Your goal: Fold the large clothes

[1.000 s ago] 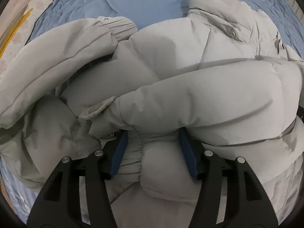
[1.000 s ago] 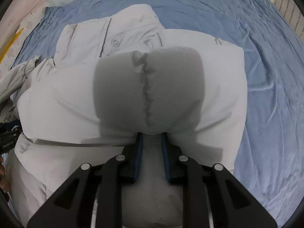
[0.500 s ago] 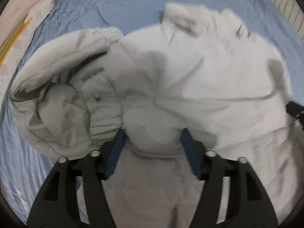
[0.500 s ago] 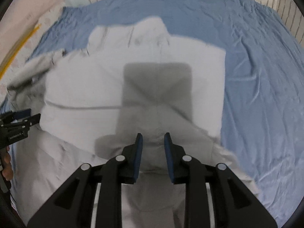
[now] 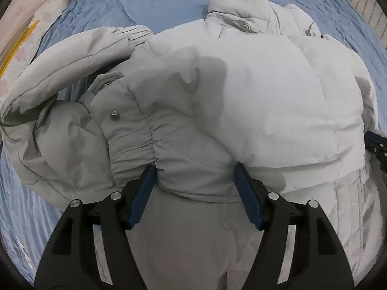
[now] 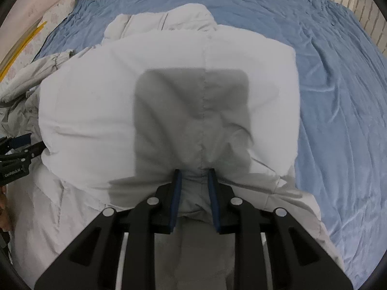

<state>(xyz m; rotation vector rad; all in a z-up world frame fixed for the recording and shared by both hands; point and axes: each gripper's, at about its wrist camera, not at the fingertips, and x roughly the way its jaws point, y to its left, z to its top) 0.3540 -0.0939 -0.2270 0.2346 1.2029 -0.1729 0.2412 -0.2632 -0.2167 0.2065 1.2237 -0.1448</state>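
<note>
A pale grey puffer jacket (image 5: 254, 101) lies on a bed covered with a wrinkled blue sheet (image 5: 154, 2), its lower part folded up over its body into a thick padded bundle. The left gripper (image 5: 194, 188) points forward and down over the folded edge, its blue-padded fingers (image 5: 142, 195) set wide apart with a bulge of the gathered hem between them; whether they press the fabric cannot be told. The right gripper (image 6: 193, 189) has its fingers (image 6: 175, 198) close together, pinching a ridge of jacket fabric at the folded edge. The left wrist view shows a sleeve (image 5: 72, 55) curving along the jacket's left side, its ribbed cuff (image 5: 137, 33) near the collar (image 5: 241, 12), and metal snaps (image 5: 113, 116) on the hem. The right wrist view instead shows the smooth folded panel (image 6: 169, 91) with a centre seam, the bare sheet (image 6: 338, 111) to the right, and the left gripper (image 6: 17, 154) at the frame's left edge.
</note>
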